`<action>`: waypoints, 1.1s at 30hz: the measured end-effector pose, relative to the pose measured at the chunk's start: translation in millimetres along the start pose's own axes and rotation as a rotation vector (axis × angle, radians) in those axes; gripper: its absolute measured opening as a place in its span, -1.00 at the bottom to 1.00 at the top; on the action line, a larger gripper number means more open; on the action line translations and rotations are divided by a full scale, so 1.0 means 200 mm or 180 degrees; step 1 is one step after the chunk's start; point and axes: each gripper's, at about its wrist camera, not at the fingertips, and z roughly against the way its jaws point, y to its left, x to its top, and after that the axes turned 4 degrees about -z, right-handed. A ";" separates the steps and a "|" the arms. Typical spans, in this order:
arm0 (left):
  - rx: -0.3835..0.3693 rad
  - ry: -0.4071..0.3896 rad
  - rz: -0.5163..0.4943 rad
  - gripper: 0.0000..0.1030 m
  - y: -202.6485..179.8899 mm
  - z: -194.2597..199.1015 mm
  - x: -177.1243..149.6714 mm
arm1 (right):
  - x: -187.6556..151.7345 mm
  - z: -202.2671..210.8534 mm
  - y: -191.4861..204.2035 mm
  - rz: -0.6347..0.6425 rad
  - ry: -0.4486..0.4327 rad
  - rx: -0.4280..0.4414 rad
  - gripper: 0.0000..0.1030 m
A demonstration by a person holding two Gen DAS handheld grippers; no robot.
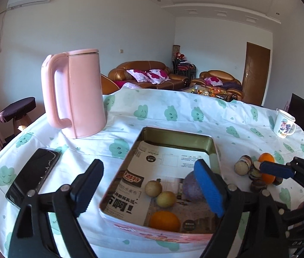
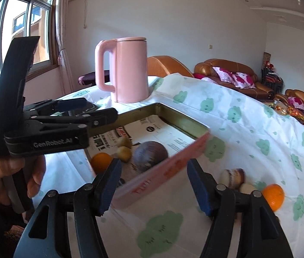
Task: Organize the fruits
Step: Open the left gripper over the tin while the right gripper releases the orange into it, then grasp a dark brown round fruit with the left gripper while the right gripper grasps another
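A rectangular tin (image 1: 174, 136) with a pink outer wall (image 2: 169, 168) and a paper lining holds an orange (image 1: 163, 221), two small yellowish fruits (image 1: 153, 188) and a round purple fruit (image 1: 188, 185). My left gripper (image 1: 149, 190) hangs open above these fruits, with nothing between its fingers. My right gripper (image 2: 154, 190) is open, and the tin's near corner lies between its fingers without being pressed. Right of the tin, a second orange (image 2: 273, 195) and several small brown-and-white fruits (image 2: 232, 177) lie on the cloth. One right-gripper pad (image 1: 276, 169) sits by that orange.
A tall pink kettle (image 1: 76, 94) stands behind the tin at the left. A dark phone (image 1: 33, 176) lies near the left table edge. A white printed mug (image 1: 283, 126) stands at the far right. A hand (image 2: 12, 172) holds the left gripper (image 2: 101, 108).
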 end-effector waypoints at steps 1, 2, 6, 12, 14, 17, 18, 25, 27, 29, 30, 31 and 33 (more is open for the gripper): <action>-0.0048 -0.0021 -0.0028 0.75 -0.04 0.01 0.00 | -0.02 0.04 -0.07 -0.0053 -0.0006 -0.0112 0.26; -0.0103 -0.0028 -0.0052 0.75 -0.09 0.01 0.01 | -0.05 0.08 -0.15 -0.0124 0.0000 -0.0223 0.27; -0.0358 0.0017 -0.0217 0.75 -0.33 0.00 0.00 | -0.13 0.17 -0.44 -0.0431 0.0097 -0.0706 0.29; -0.0658 0.0245 -0.0522 0.75 -0.66 -0.07 -0.06 | -0.19 0.15 -0.63 -0.0729 0.0321 -0.0717 0.29; -0.0717 0.0334 -0.0609 0.74 -0.73 -0.11 -0.08 | -0.20 0.11 -0.63 -0.0748 0.0387 -0.0692 0.29; -0.0856 0.0561 -0.0656 0.62 -0.78 -0.17 -0.10 | -0.21 0.07 -0.62 -0.0727 0.0496 -0.0680 0.29; -0.0900 0.0626 -0.0682 0.61 -0.80 -0.18 -0.10 | -0.21 0.07 -0.62 -0.0733 0.0493 -0.0671 0.29; -0.1145 0.1095 -0.0595 0.03 -0.82 -0.31 -0.13 | -0.22 0.01 -0.65 -0.0814 0.0659 -0.0570 0.02; -0.1190 0.1128 -0.0562 0.01 -0.82 -0.32 -0.13 | -0.22 0.00 -0.67 -0.0882 0.0690 -0.0497 0.02; -0.1219 0.1150 -0.0535 -0.17 -0.82 -0.33 -0.13 | -0.23 0.00 -0.68 -0.0944 0.0701 -0.0454 0.02; -0.1243 0.1155 -0.0528 -0.22 -0.82 -0.33 -0.13 | -0.23 -0.01 -0.69 -0.0962 0.0712 -0.0441 0.02; -0.1240 0.1149 -0.0524 -0.22 -0.82 -0.33 -0.13 | -0.23 -0.01 -0.69 -0.0970 0.0722 -0.0424 0.02; -0.1246 0.1137 -0.0519 -0.22 -0.82 -0.32 -0.13 | -0.23 -0.02 -0.68 -0.0962 0.0747 -0.0369 -0.08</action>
